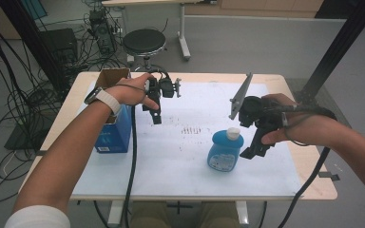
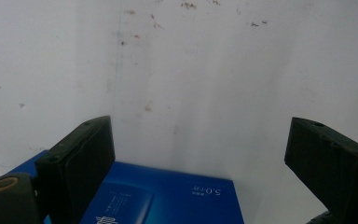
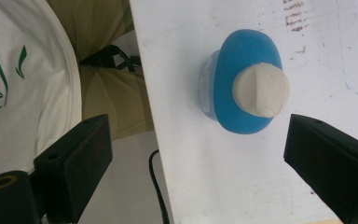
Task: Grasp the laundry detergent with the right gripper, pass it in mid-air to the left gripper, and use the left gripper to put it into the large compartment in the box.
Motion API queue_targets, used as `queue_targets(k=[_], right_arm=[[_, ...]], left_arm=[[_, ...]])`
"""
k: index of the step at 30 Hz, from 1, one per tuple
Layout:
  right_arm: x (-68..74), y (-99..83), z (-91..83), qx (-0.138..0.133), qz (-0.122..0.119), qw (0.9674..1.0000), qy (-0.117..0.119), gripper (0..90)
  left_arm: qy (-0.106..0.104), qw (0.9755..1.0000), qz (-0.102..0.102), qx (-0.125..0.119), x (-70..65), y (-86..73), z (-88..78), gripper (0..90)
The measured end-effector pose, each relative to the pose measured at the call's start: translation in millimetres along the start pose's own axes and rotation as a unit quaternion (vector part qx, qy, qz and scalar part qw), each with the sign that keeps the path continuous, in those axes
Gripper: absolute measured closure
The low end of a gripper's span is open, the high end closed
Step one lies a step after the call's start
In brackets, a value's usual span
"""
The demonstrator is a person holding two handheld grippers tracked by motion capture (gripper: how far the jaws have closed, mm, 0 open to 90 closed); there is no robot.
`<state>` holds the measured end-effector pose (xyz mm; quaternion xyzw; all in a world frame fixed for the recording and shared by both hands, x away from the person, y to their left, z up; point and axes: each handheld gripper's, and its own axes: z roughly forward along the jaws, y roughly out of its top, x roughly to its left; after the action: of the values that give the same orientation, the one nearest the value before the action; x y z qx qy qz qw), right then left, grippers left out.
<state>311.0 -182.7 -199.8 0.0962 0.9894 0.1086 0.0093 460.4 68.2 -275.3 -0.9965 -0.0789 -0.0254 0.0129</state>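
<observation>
right gripper (image 1: 254,142) wide apart beside blue bottle (image 1: 225,151) — not touching

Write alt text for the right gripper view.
A blue bottle with a white cap stands on the white table, seen from above between the open black jaws of the right gripper. The person's shirt is at left.

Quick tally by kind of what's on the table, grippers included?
Bottle: 1
Box: 1
Left gripper: 1, jaws open
Right gripper: 1, jaws open
Total: 4
</observation>
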Motion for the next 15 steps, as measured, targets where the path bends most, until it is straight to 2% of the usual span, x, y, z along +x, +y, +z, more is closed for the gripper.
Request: queue_targets(k=[15], right_arm=[[-6.8,-19.9,2.3,-0.005,0.028,0.9995,-0.015,5.5]], left_arm=[[0.001,1.0000,0.002,0.000,-1.1,1.9,-0.7,8.8]])
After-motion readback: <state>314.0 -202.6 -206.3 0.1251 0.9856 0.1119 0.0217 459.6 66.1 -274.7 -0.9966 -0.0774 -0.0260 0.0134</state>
